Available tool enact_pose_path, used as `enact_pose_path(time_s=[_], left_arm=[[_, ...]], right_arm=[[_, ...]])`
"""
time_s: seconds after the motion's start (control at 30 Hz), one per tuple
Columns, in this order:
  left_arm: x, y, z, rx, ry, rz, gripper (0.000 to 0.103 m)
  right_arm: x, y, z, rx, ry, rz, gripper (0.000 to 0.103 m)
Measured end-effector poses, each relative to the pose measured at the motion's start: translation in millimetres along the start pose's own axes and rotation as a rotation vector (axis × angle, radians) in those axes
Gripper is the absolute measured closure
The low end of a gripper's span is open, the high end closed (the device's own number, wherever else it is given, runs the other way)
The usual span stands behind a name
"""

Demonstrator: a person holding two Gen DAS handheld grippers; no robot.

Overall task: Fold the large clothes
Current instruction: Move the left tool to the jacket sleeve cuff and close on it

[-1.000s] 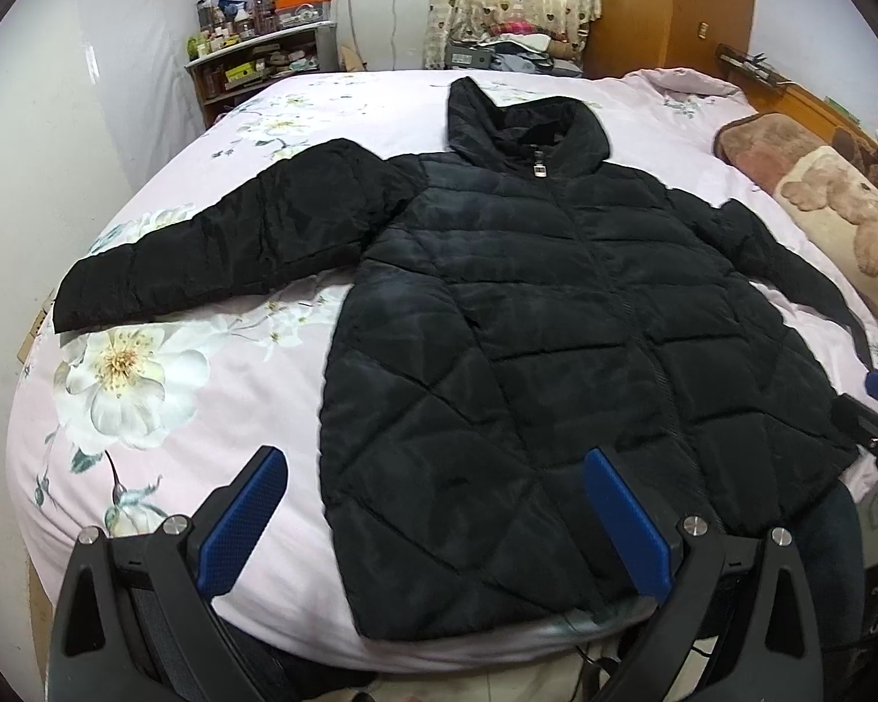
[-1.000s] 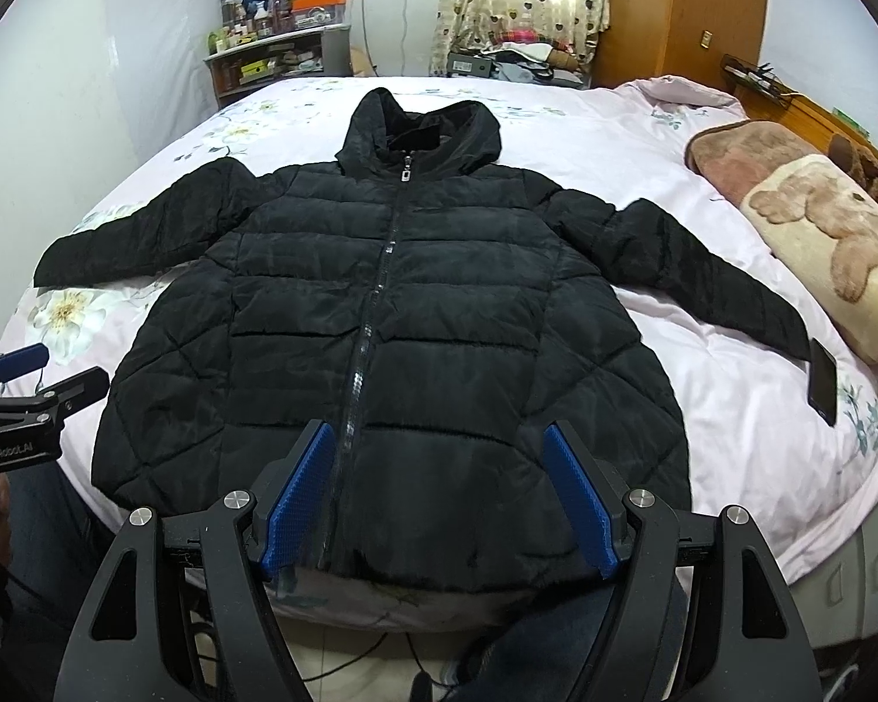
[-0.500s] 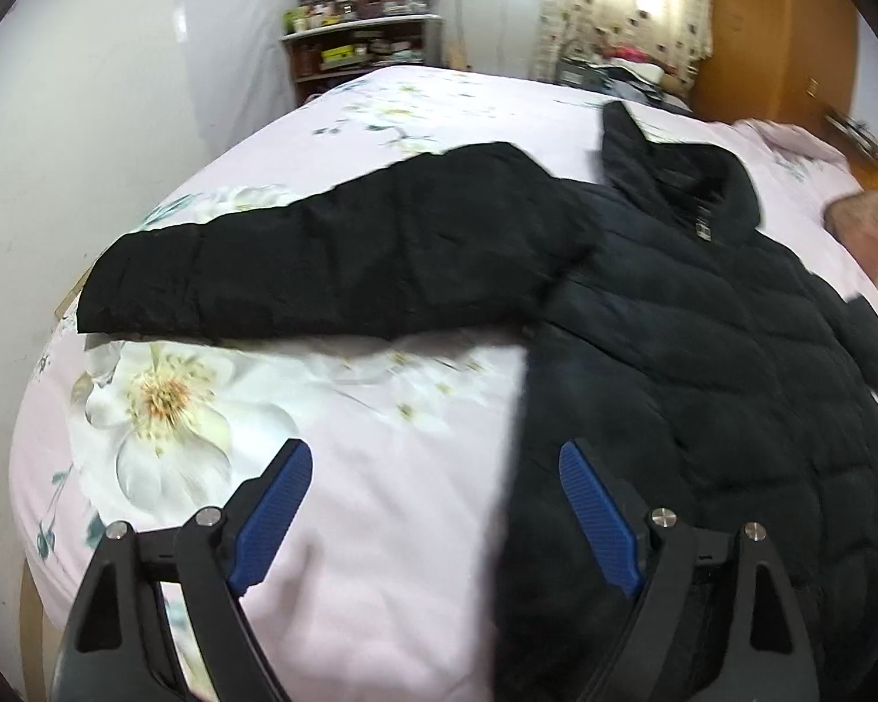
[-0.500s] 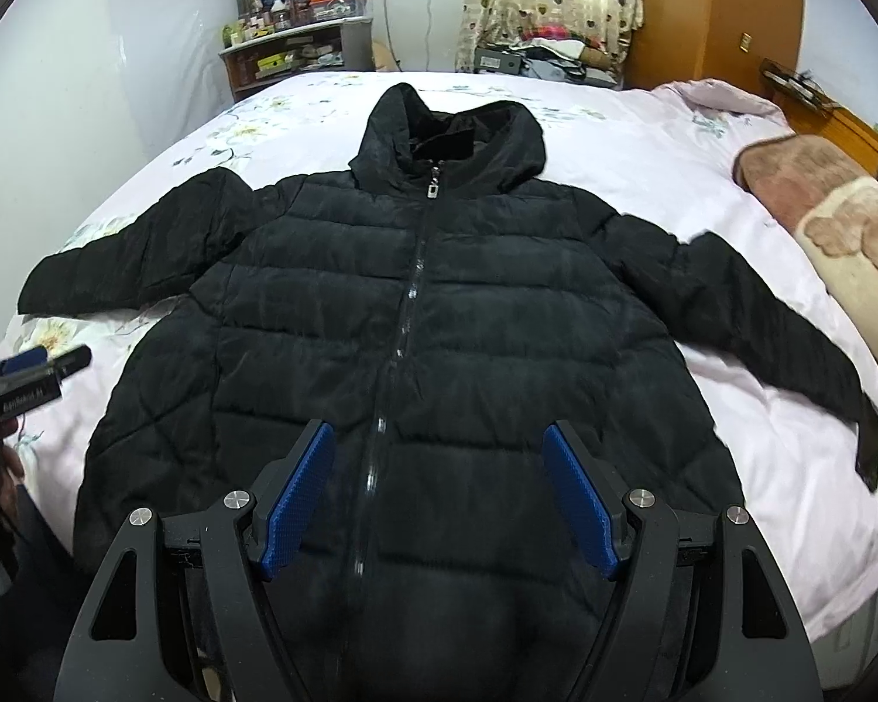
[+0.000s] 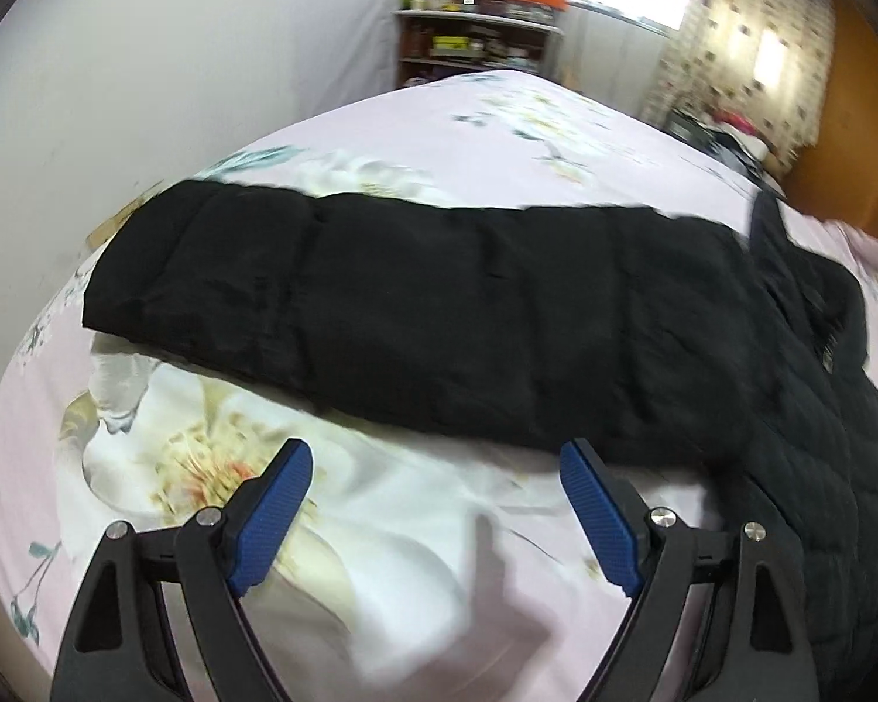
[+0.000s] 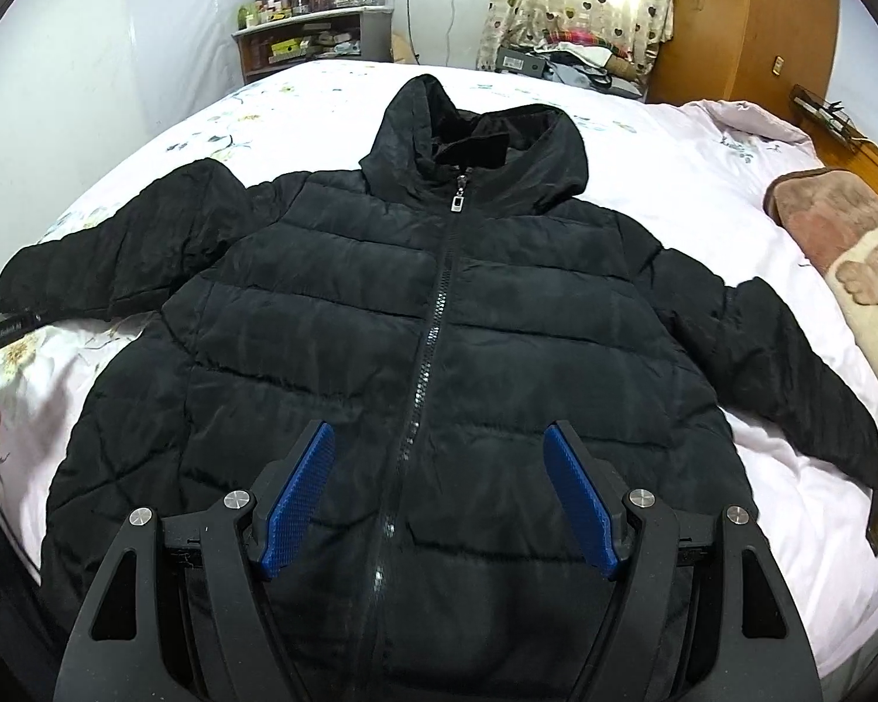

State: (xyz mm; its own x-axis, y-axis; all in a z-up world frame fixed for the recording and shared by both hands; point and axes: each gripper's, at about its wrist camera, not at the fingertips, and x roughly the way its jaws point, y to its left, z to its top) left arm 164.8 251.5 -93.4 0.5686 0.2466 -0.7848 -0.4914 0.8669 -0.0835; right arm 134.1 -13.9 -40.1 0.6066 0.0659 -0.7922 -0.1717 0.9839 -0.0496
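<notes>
A black hooded puffer jacket [image 6: 439, 322] lies flat and zipped on the bed, sleeves spread out. My left gripper [image 5: 436, 468] is open and empty, over the floral sheet just short of the jacket's left sleeve [image 5: 410, 322]. My right gripper [image 6: 439, 444] is open and empty above the jacket's lower front, straddling the zipper [image 6: 433, 327]. The left gripper's body shows at the left edge of the right wrist view [image 6: 0, 333].
The bed [image 6: 702, 175] has a pink floral sheet. A brown teddy-bear blanket [image 6: 849, 245] lies at the right. A cluttered shelf [image 6: 310, 41] and a wooden wardrobe [image 6: 743, 23] stand beyond the bed. A white wall [image 5: 146, 58] is to the left.
My left gripper has swung left and forward to the left sleeve. My right gripper has moved forward over the jacket's lower front. Both stayed open.
</notes>
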Motion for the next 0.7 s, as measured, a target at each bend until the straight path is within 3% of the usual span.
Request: enact_pose_path(time_s=[0.23,0.37,0.47,0.6,0.7], left_arm=[[26.3,47.5,13.7,-0.190,-0.012,-0.023,0.017],[32.0,57.1,20.7,-0.208,-0.057,-0.015,0.019],[38.9,53.3,24.3,-0.165,-0.072,0.037,0.034],[36.5,48.4,31.0,-0.122,-0.085,0.062,0.079],[20.9,47.1,37.1,-0.119,-0.098,0.038,0.088]], right_arm=[[21.5,-1.2,7.6,0.002,0.024,-0.009,0.029],[32.0,-4.4,11.0,0.003,0.037,-0.020,0.029],[39.4,-9.3,13.1,0.014,0.045,-0.028,0.029],[45.2,-16.0,13.4,0.028,0.052,-0.045,0.029],[45.4,-21.9,11.3,0.044,0.056,-0.052,0.029]])
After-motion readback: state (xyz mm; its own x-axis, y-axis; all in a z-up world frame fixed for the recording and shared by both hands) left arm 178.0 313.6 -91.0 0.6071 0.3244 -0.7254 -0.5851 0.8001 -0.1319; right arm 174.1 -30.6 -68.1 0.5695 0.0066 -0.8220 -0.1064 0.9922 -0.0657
